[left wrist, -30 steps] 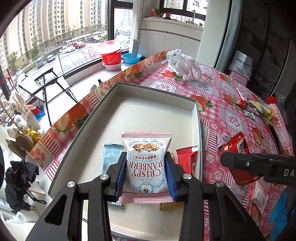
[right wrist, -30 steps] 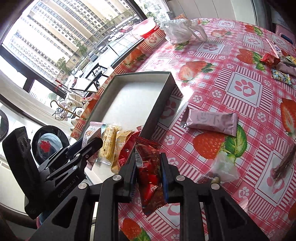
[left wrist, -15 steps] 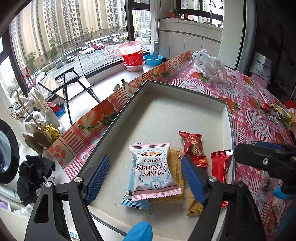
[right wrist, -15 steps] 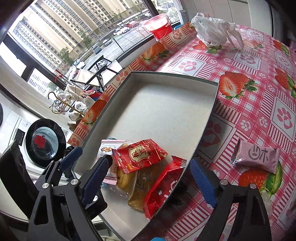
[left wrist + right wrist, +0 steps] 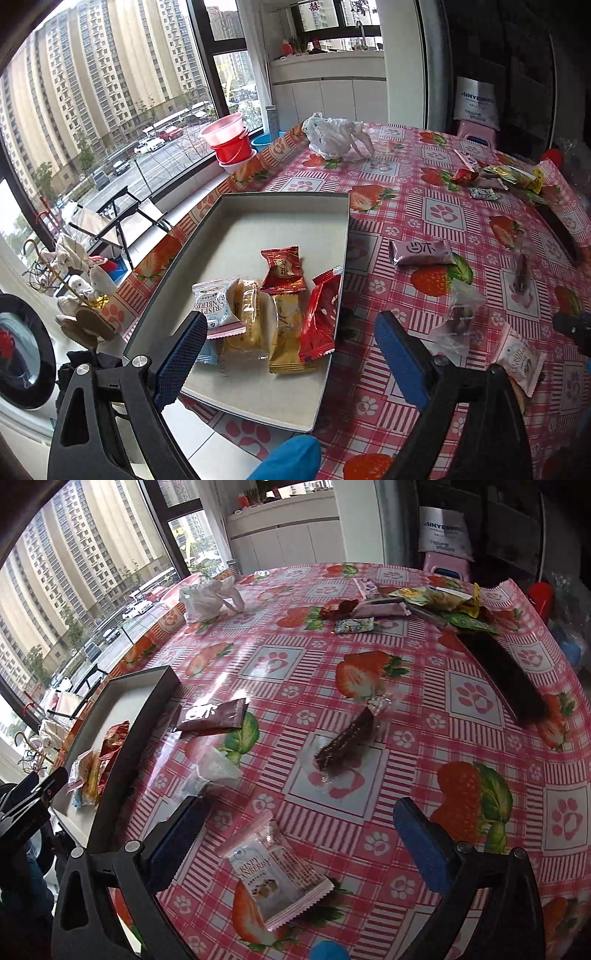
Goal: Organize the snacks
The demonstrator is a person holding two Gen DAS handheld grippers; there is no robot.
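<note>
The grey tray (image 5: 280,198) sits at the table's left edge and holds several snack packets: a pink cranberry packet (image 5: 212,306), gold ones (image 5: 251,314) and two red ones (image 5: 282,271). My left gripper (image 5: 288,325) hangs above the tray's near end. Its jaws are opening and the blue pads touch nothing. My right gripper (image 5: 299,808) is over the tablecloth to the right of the tray, jaws opening wide. Another pink cranberry packet (image 5: 277,875) lies flat on the table between and below its fingers, untouched. Loose nearby lie a dark bar in clear wrap (image 5: 347,738) and a brownish-pink packet (image 5: 214,716).
A crumpled clear wrapper (image 5: 214,771) lies beside the tray wall (image 5: 147,716). At the table's far side are a white plastic bag (image 5: 207,598), a heap of snacks (image 5: 424,602) and a long black box (image 5: 498,672). The table edge drops off left of the tray.
Both grippers opened and let go of their packets, the cranberry one and a red one, which now lie in the tray. Both swung right; the right now hangs over the tablecloth.
</note>
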